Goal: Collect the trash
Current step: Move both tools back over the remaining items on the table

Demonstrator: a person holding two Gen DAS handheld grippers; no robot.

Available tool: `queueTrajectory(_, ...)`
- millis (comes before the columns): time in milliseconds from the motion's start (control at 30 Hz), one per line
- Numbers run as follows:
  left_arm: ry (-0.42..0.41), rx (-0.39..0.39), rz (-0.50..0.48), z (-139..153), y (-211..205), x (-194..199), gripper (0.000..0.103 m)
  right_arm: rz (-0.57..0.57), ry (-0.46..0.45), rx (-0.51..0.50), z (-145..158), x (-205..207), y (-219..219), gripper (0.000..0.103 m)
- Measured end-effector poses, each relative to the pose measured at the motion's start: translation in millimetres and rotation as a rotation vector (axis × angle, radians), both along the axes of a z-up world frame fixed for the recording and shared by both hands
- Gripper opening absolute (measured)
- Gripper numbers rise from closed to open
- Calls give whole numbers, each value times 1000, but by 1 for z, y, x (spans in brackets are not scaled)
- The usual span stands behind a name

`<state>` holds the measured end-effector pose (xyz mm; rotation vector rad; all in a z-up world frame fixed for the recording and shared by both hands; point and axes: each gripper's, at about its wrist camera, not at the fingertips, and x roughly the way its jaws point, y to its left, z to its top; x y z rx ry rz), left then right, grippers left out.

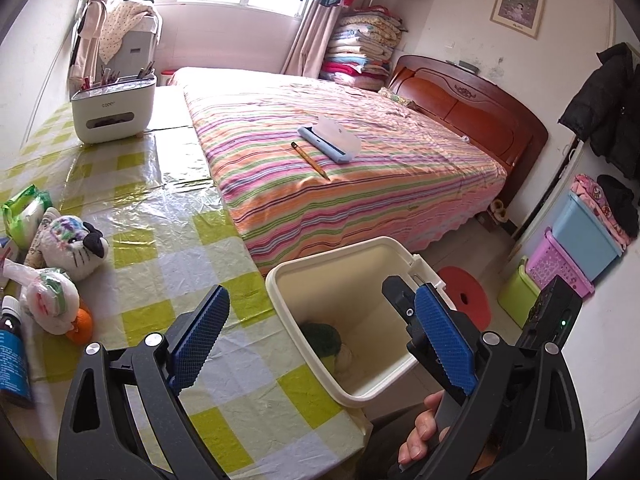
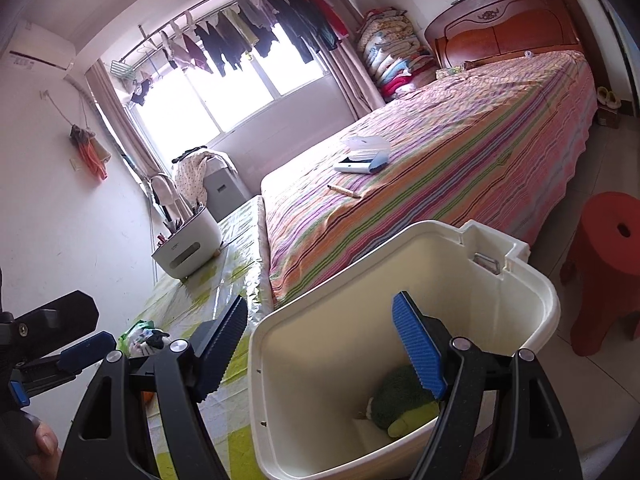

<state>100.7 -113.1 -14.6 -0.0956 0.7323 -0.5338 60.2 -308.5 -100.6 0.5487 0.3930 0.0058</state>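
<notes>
A cream trash bin (image 1: 276, 280) stands open beside the table's corner. Crumpled green trash (image 1: 320, 340) and a pale scrap lie at its bottom. My left gripper (image 1: 320, 294) hangs above the bin's table-side rim, open, with nothing between its blue pads. In the right wrist view the bin (image 2: 532, 292) fills the foreground with the green trash (image 2: 396, 396) inside. My right gripper (image 2: 320, 302) is open astride the bin's near rim, one finger outside and one over the inside. Its pads press on nothing. The left gripper's fingers (image 2: 86, 344) show at the left edge.
On the checked tablecloth (image 1: 168, 264) lie a plush toy (image 1: 68, 244), a bagged bundle (image 1: 48, 300), an orange (image 1: 80, 328), a green tissue pack (image 1: 24, 212) and a blue bottle (image 1: 12, 360). A white organiser (image 1: 114, 108) stands farther back. A striped bed (image 1: 360, 184) and red stool (image 2: 612, 264) flank the bin.
</notes>
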Motion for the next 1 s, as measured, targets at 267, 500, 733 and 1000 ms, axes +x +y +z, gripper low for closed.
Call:
queueTrajectory(267,22,-13,123,2,44,7,93,120,3,-38,3,12,41,73)
queueTrajectory(500,31,-25,234,6,104,1,93,193,5,-69,4,19,70,73)
queueTrajectory(733,20,-7,334,11,170,-20,93,251,11,-94,5,23,99,73)
queueTrajectory(1000,79,-9,483,3,255,-44,93,320,15,-128,5,27,131,73)
